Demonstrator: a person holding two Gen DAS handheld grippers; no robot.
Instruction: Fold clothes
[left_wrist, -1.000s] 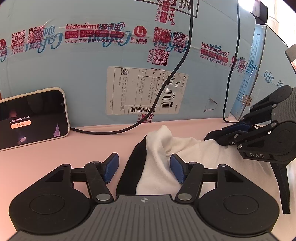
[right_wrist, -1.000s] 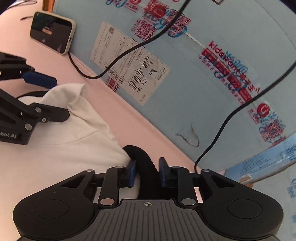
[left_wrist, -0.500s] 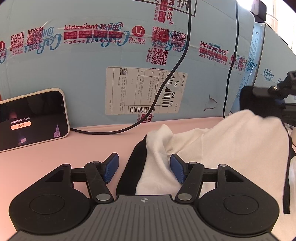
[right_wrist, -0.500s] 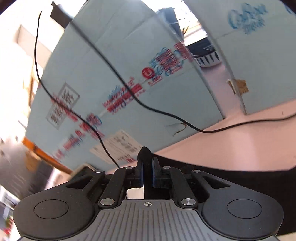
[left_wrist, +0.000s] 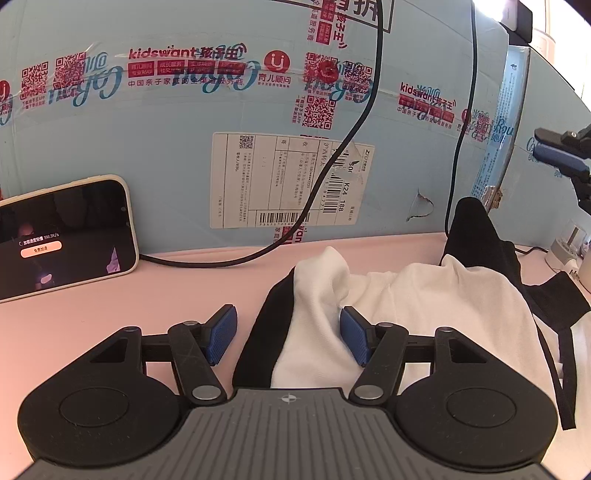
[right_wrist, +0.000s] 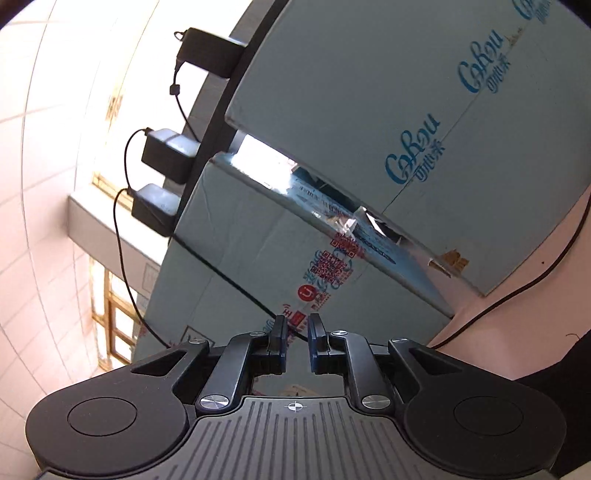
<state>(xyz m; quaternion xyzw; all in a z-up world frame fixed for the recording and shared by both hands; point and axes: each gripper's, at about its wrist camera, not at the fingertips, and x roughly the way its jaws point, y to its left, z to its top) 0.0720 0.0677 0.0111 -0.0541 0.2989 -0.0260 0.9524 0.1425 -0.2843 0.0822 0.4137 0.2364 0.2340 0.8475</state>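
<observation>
Left wrist view
- Garment: the white-and-black garment (left_wrist: 399, 314) lay on the pink surface (left_wrist: 110, 317); a second earlier its right part lay flat, half a second ago it was lifted, and now the black sleeve (left_wrist: 480, 236) was draped over the white body.
- Meaning: one sleeve fold looked done; I judged more folds remained.
- Left tongs (left_wrist: 288, 334): half open astride the garment's near edge, pads not pressing; unchanged.
- Right tongs (left_wrist: 557, 157): lifted off at the right edge, clear of the cloth.
- Around: phone (left_wrist: 62, 236) leaning on the blue carton (left_wrist: 184, 155); black cable (left_wrist: 332, 177) trailing onto the surface behind the garment, near enough to snag.

Right wrist view
- Right tongs (right_wrist: 295, 339): jaws opening, narrow gap, nothing between them; earlier they pinched black cloth.
- View: rolled over since, facing the cartons (right_wrist: 369, 110) and power adapters (right_wrist: 166, 177).
- Garment: only a dark patch (right_wrist: 569, 373) at lower right.
</observation>
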